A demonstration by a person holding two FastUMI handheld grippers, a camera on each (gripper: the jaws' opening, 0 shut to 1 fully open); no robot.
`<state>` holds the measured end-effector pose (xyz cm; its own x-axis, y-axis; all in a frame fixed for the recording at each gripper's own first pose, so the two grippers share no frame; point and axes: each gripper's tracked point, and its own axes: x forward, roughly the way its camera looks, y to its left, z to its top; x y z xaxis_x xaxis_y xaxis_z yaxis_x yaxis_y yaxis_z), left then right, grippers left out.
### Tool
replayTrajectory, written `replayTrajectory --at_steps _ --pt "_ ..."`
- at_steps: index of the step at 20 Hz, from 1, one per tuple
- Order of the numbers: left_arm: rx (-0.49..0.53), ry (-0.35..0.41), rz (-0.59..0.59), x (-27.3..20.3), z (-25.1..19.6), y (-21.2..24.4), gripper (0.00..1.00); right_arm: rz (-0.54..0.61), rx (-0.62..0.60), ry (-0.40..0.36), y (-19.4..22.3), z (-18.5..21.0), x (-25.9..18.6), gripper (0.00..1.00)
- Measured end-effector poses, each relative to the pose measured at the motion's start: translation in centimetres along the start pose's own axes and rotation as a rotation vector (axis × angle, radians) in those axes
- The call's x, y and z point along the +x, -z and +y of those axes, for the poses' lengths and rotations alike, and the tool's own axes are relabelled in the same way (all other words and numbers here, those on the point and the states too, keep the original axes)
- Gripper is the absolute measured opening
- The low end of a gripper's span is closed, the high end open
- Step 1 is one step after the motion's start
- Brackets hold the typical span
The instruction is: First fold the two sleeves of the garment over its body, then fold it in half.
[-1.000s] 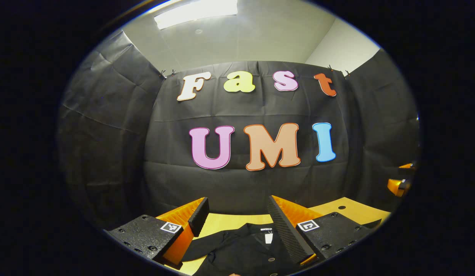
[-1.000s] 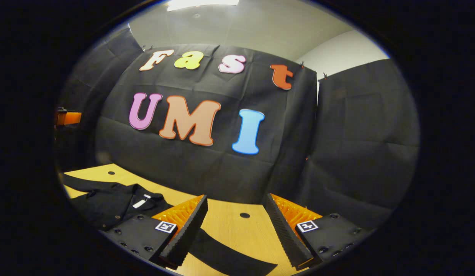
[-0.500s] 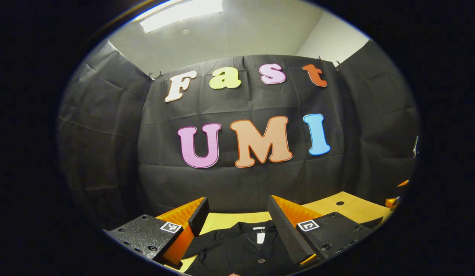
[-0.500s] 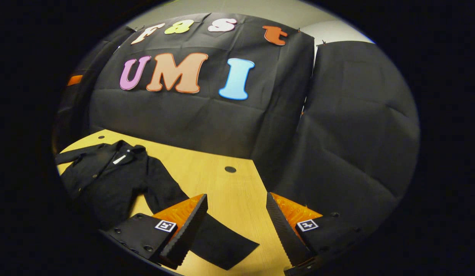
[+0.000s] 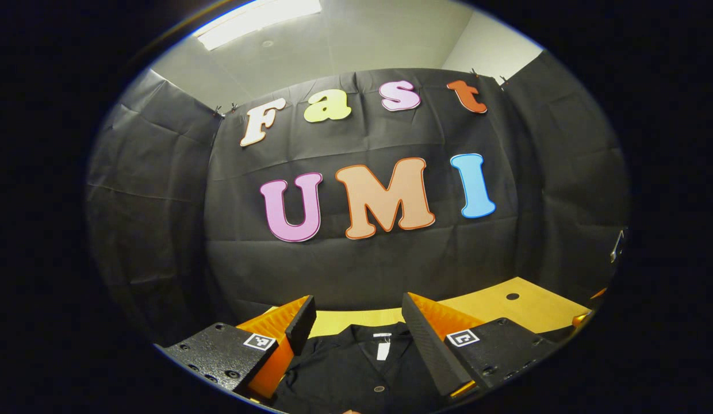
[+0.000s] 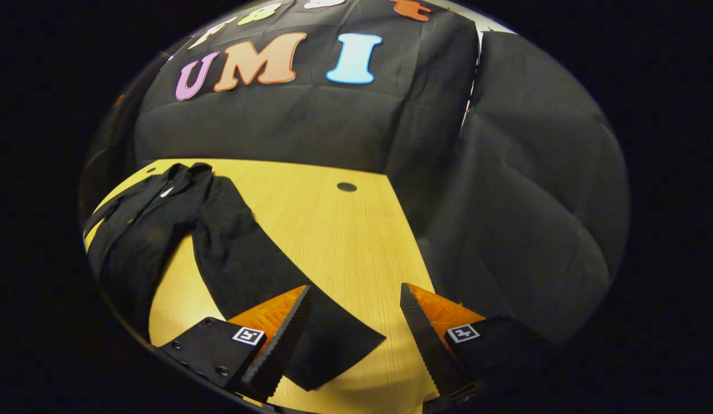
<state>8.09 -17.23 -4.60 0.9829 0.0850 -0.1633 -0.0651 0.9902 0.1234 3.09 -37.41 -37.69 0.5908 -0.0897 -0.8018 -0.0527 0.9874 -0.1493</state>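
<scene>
A black buttoned garment [image 6: 144, 230] lies flat on the wooden table [image 6: 345, 236]. Its right sleeve [image 6: 259, 270] stretches out across the wood, the cuff end [image 6: 333, 351] lying between the fingers of my right gripper [image 6: 353, 339]. That gripper is open and hovers just above the cuff. In the left gripper view the garment's collar with a white tag [image 5: 382, 349] lies below my left gripper [image 5: 356, 339], which is open with nothing between its fingers.
The table has a round hole [image 6: 347, 187] near its far edge and another hole [image 5: 512, 296] at the right in the left gripper view. Black cloth walls [image 6: 523, 190] close in the back and the right side.
The right gripper has tipped downward and come closer to the table, so the sleeve and cuff now lie between its fingers. The left gripper has drifted slightly over the collar.
</scene>
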Motion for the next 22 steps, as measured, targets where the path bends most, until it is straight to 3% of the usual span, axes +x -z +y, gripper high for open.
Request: replayTrajectory --at_steps 8,13,16,17,18,19,21,22 --pt "0.022 -0.005 0.028 0.7 -2.6 0.8 0.92 0.178 0.004 -0.068 5.7 -1.1 2.8 0.99" --pt "0.031 0.008 0.025 1.4 -4.2 0.5 0.92 0.221 0.143 -0.121 6.0 -1.1 2.8 0.98" --pt "0.034 0.009 0.019 1.6 -4.6 0.4 0.92 0.196 0.131 -0.136 6.1 -0.2 2.6 0.94" --pt "0.035 0.008 0.017 1.6 -4.6 0.3 0.92 0.198 0.125 -0.142 6.0 0.4 2.4 0.85" --pt "0.037 0.008 0.014 1.7 -4.5 0.1 0.92 0.198 0.131 -0.164 5.8 1.2 2.3 0.65" --pt "0.039 0.005 0.01 1.6 -4.3 0.0 0.92 0.21 0.155 -0.192 5.8 2.2 2.2 0.57" --pt "0.037 -0.002 0.005 1.4 -3.8 -0.1 0.92 0.211 0.181 -0.151 5.5 2.1 2.3 0.1" --pt "0.034 -0.01 0.006 1.2 -3.2 0.1 0.92 0.227 0.188 -0.137 5.7 2.3 1.8 0.05"
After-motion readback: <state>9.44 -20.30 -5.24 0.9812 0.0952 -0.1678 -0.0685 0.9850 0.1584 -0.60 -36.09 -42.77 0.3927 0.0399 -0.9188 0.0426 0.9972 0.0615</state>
